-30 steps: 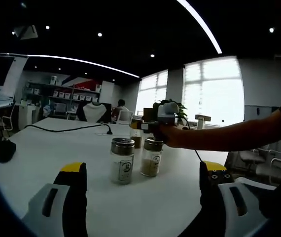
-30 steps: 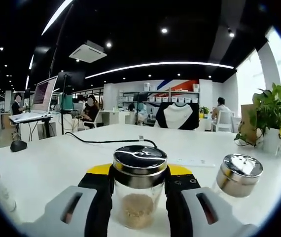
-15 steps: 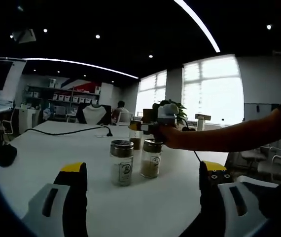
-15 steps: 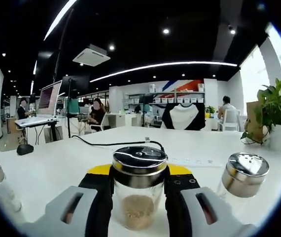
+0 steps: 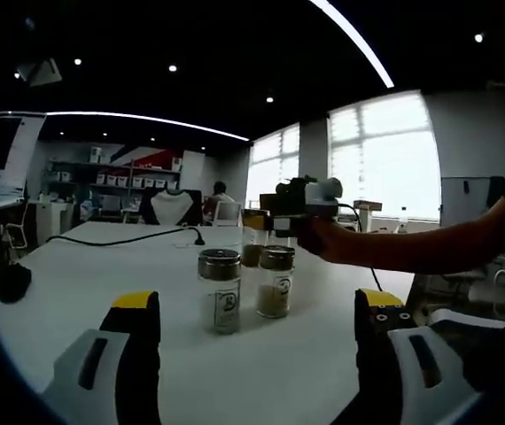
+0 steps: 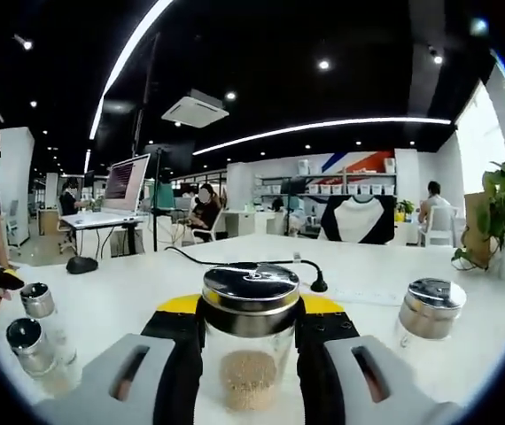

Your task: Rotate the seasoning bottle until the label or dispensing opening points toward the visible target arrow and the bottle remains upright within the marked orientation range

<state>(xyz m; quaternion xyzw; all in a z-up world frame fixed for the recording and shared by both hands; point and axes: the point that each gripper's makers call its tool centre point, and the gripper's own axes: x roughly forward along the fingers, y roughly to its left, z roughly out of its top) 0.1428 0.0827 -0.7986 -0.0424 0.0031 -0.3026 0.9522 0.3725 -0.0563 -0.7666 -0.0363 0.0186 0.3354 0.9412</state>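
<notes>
The seasoning bottle stands between the jaws of the right gripper, which are clamped on its glass sides just under the steel cap, so the grasp looks done. To the left of that claw, two small bottles stand near the table edge; to its right, another shaker stands apart. No target arrow is visible, so how much turning remains I cannot tell. The left gripper hangs with jaws wide apart, a labelled shaker well ahead.
</notes>
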